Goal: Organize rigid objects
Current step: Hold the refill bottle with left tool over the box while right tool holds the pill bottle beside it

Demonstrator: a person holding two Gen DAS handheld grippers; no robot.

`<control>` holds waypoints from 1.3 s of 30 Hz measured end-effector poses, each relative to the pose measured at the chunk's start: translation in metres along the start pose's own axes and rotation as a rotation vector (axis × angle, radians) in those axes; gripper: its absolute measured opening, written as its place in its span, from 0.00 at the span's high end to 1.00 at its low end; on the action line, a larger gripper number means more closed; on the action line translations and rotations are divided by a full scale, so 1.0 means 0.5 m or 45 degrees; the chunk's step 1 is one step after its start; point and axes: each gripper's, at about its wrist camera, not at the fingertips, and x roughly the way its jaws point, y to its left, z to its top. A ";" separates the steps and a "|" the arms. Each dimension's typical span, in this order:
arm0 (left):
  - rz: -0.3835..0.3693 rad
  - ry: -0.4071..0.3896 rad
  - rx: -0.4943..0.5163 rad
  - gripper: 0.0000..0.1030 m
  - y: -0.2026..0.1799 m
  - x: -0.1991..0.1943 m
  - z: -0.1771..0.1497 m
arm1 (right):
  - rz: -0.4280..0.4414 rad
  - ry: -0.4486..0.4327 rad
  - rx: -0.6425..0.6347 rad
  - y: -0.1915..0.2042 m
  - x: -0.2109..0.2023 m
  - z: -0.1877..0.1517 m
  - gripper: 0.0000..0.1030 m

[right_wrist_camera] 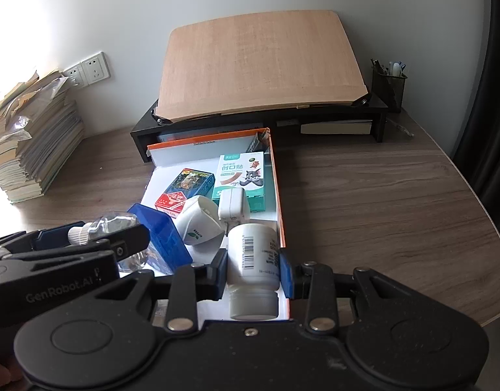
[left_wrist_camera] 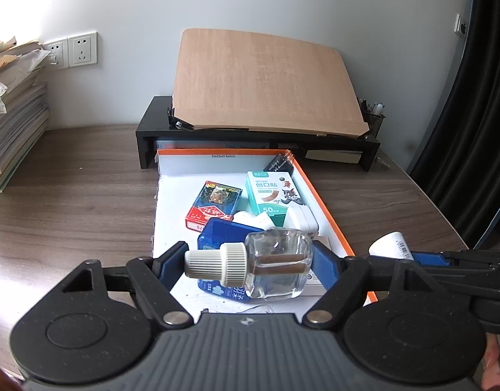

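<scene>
My left gripper [left_wrist_camera: 250, 260] is shut on a clear glass bottle [left_wrist_camera: 277, 262] with a ribbed white cap. The bottle lies sideways between the blue pads, over the near end of an orange-rimmed white box [left_wrist_camera: 310, 189]. My right gripper [right_wrist_camera: 253, 270] is shut on a white plastic bottle [right_wrist_camera: 254, 254] with a barcode label, cap toward me, at the box's near right corner. Inside the box lie a playing-card pack [left_wrist_camera: 214, 207], a teal plaster box [left_wrist_camera: 271, 195], a white charger [right_wrist_camera: 232, 207], a blue case [right_wrist_camera: 163, 241] and a white round container [right_wrist_camera: 201, 224].
Behind the box, a black desk riser [left_wrist_camera: 259, 138] carries a tilted wooden board [left_wrist_camera: 263, 81]. A stack of books [left_wrist_camera: 12, 120] stands at the far left, under wall sockets [left_wrist_camera: 72, 50]. A mesh pen holder [right_wrist_camera: 388, 88] is at the far right. The wood-grain desk [right_wrist_camera: 380, 202] curves off at the right.
</scene>
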 end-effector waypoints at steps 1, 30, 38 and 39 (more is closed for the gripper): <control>0.000 0.000 -0.002 0.21 0.000 0.000 0.000 | 0.001 -0.001 -0.001 0.000 -0.001 0.000 0.61; 0.003 0.002 -0.009 0.21 0.002 -0.001 -0.002 | 0.026 0.019 -0.013 0.003 0.011 0.004 0.61; -0.003 0.014 -0.007 0.21 0.004 0.006 -0.002 | 0.033 0.043 -0.002 -0.003 0.027 0.002 0.61; -0.006 0.017 -0.007 0.21 0.004 0.007 -0.002 | 0.033 0.046 0.000 -0.005 0.029 0.002 0.61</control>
